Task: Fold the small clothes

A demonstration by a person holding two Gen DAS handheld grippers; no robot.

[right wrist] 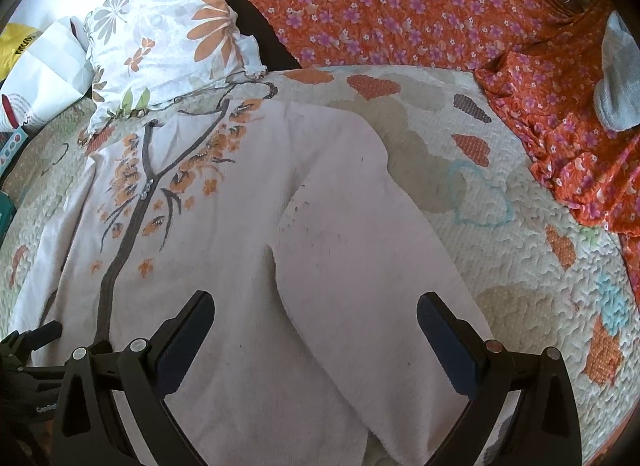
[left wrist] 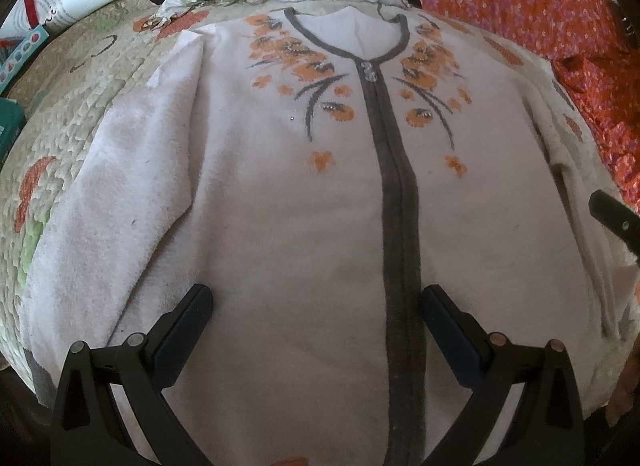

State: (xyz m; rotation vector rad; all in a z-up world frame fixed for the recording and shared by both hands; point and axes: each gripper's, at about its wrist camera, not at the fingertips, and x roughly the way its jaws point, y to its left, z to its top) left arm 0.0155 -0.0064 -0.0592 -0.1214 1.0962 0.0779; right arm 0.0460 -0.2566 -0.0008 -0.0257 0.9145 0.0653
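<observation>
Lying flat, front up, on the quilted patchwork bedspread, the pale pink fleece cardigan with orange flowers sits beneath the left gripper and right gripper, both spread wide and empty.

Cardigan: fuzzy matt knit, pale pink, grey band down front. Quilt: puckered stitched cloth, rough, matt. Pillow: smooth printed cotton-like cloth. Orange floral fabric: thin, wrinkled. Left tool, right tool: matt black plastic, dark rubbery pads, small shiny metal pins.
</observation>
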